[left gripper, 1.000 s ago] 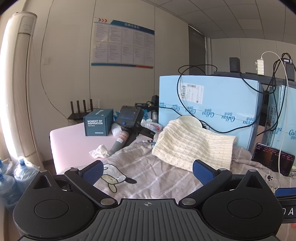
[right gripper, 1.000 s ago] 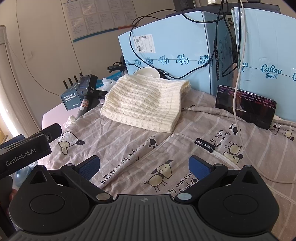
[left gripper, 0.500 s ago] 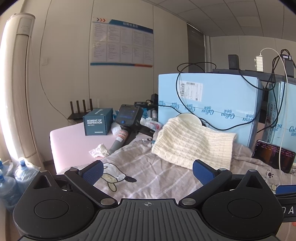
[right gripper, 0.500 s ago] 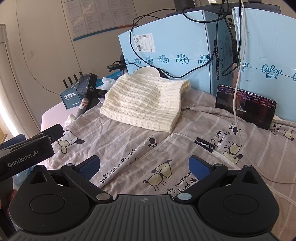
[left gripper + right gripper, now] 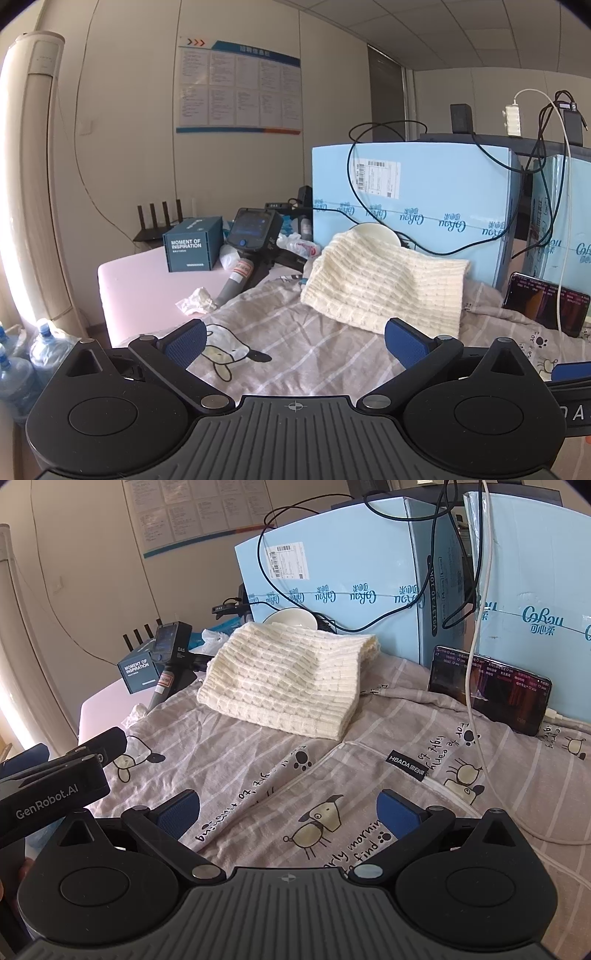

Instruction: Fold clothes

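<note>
I am holding both grippers low over the near edge of the bed, and nothing is in either of them. My left gripper (image 5: 293,341) is hovering with its jaws spread wide and empty above the sheet (image 5: 295,332), the grey striped one with cartoon dogs. Far left on the pink mattress (image 5: 133,280) a dark box (image 5: 194,249) is sitting, with a crumpled tissue (image 5: 195,301) nearer me and a handheld device (image 5: 251,240) leaning beside it.

The sweater (image 5: 384,284), cream and chunky-knit, is lying in the middle of the bed, far from my fingers, already doubled over into a rough rectangle with its far edge resting against a bowl (image 5: 373,232) and the blue cartons (image 5: 406,199). I am judging it light, soft and floppy, not slippery: the ribbed knit should give the pads plenty of bite, but it will stretch and sag if I lift it by one point. The near hem corners look like the best places to pinch, one for each gripper, so the weight is shared and the fold stays square.

My right gripper (image 5: 288,810) is also released, jaws apart over the dog print, touching nothing. To the far right a phone (image 5: 487,688) is leaning on a carton, with a white cable (image 5: 476,664) trailing down across the sheet; I am counting that cable as the thing most likely to snag.
</note>
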{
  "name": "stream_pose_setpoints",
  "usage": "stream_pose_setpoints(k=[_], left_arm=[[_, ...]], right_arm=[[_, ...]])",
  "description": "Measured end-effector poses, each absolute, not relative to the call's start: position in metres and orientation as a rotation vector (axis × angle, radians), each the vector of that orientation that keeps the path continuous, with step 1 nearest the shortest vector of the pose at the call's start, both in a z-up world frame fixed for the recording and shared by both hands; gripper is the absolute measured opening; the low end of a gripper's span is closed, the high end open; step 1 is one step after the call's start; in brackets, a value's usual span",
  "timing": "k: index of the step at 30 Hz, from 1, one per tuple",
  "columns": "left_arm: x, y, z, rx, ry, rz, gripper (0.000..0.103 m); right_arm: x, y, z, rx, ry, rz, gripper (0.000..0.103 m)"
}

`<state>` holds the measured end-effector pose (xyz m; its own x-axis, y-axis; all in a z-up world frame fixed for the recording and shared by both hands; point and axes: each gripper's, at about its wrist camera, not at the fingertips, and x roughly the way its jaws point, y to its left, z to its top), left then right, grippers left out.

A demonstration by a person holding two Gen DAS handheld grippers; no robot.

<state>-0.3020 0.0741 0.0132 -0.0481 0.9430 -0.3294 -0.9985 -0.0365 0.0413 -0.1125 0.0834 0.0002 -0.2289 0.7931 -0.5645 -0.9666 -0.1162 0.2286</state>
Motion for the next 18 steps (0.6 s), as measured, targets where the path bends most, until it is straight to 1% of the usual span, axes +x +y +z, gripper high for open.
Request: stream_pose_setpoints(k=[18], left_arm=[[-0.3033,0.0817,0.0033,-0.265,0.315,1.581,0.103]], right_arm=[[-0.1128,0.0906,-0.0099,-0.392,0.672,1.663,0.103]])
